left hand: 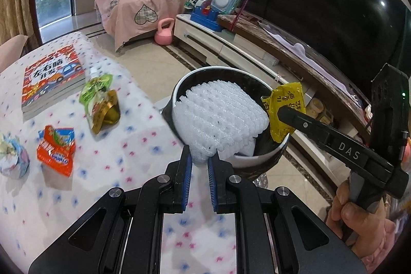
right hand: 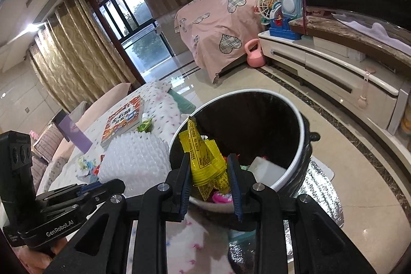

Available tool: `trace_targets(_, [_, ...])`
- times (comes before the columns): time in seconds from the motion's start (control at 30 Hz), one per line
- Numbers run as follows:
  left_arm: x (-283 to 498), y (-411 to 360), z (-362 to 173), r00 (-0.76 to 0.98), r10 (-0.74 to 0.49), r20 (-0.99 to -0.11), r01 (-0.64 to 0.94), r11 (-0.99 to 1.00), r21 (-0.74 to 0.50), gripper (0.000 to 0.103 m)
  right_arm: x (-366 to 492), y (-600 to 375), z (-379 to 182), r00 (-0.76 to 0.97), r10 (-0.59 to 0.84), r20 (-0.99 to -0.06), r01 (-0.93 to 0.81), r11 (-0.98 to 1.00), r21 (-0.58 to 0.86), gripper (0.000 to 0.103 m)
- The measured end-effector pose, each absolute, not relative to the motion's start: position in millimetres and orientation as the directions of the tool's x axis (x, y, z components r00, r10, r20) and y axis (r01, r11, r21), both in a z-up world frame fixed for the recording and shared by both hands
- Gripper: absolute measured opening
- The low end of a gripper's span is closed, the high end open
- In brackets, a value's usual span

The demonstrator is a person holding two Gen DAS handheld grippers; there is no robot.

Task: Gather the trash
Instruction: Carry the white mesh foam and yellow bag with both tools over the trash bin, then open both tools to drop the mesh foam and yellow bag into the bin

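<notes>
Left gripper pinches the edge of the white foam net, holding it over the near rim of the trash bin. Right gripper is clamped on a yellow wrapper, above the bin's open mouth; a hand grips its handle. On the spotted tablecloth: green pouch near the right edge, orange packet and crumpled paper toward the left edge, a book at the far side.
</notes>
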State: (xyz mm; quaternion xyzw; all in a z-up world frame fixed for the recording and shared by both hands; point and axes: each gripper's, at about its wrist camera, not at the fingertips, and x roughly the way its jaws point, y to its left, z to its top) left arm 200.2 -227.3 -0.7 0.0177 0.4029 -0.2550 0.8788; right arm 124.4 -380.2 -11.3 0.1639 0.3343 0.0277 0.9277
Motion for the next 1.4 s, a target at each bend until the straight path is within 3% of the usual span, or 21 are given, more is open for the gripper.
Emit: trace_targets(1.4, [243, -283, -18, 0.501, -0.39, -0.772, 0.478, 0.869, -0.128, 0.013, 170, -422, -24, 0.73, 0.112, -0.674, 0.104, 0.957, 0.272, 0.031])
